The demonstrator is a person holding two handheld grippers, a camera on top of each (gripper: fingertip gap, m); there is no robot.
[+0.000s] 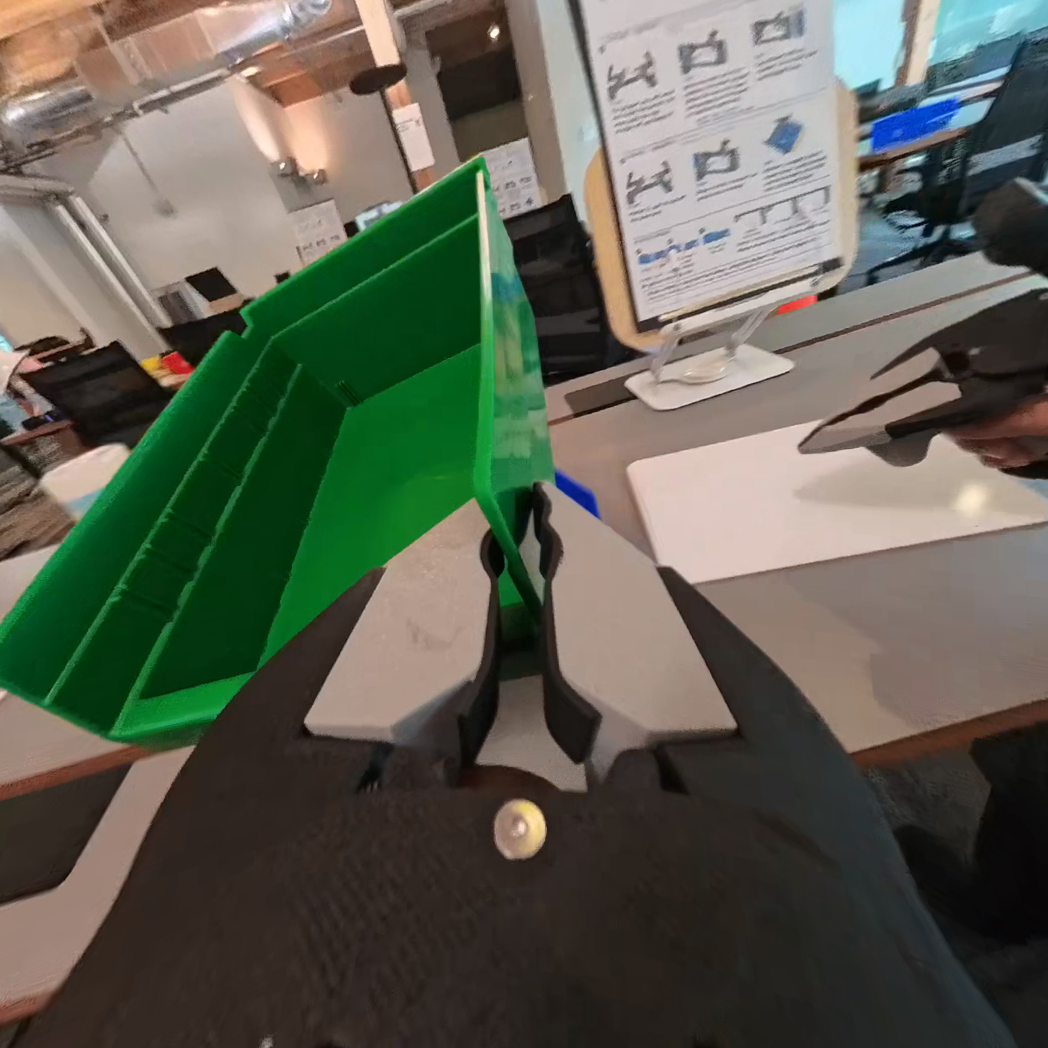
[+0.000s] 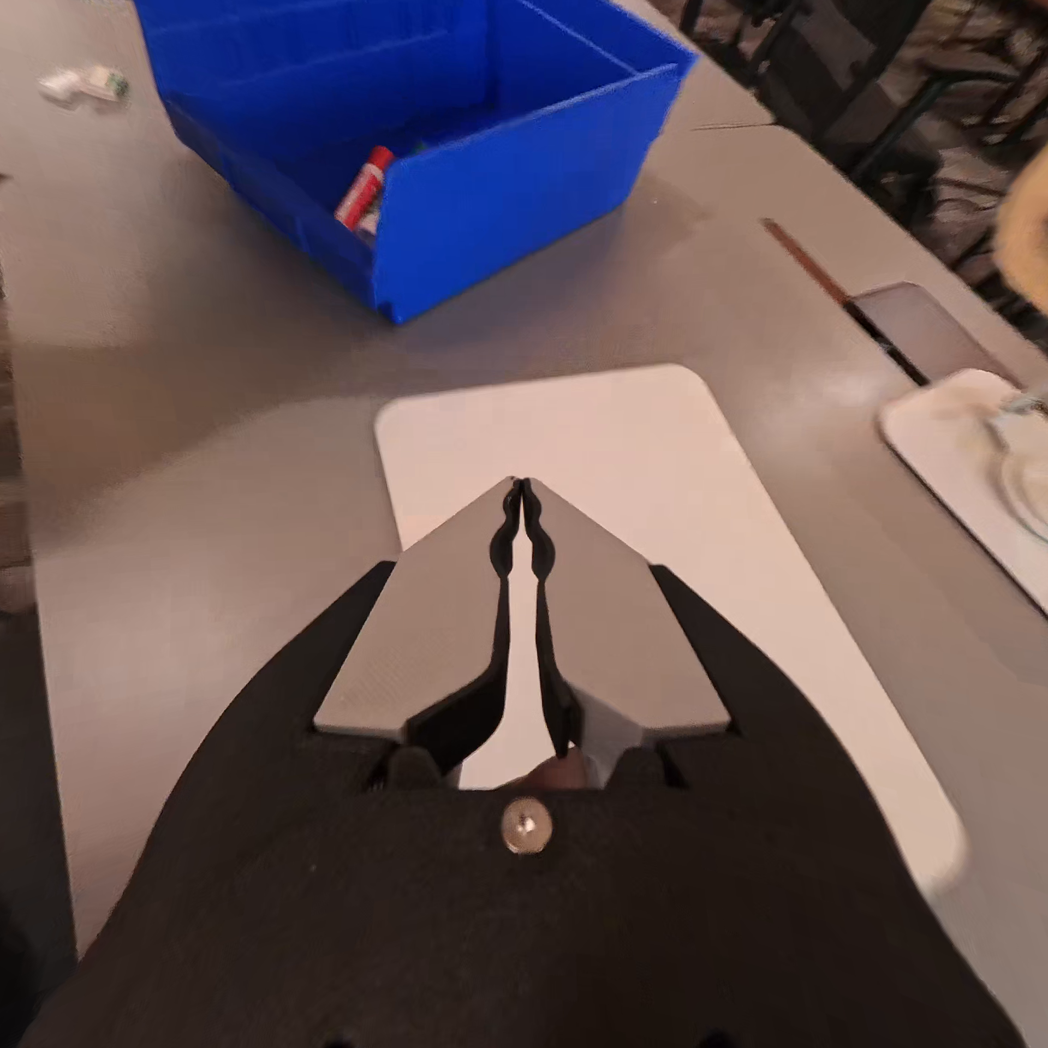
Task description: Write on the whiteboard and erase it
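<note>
Grey table (image 2: 198, 453) – whiteboard (image 2: 624, 453) flat; office, seemingly.

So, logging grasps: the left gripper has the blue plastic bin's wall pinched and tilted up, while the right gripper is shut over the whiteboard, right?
Not quite: the left gripper pinches the green plastic bin, per the left wrist view. The right gripper is shut over the white rounded whiteboard.

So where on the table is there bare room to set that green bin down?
The left tool holds the green bin tilted. Bare grey table lies left of the whiteboard, below the blue bin, and in the strip between the two. It is crowded toward the white stand base at the right; the right tool hovers over the whiteboard.
</note>
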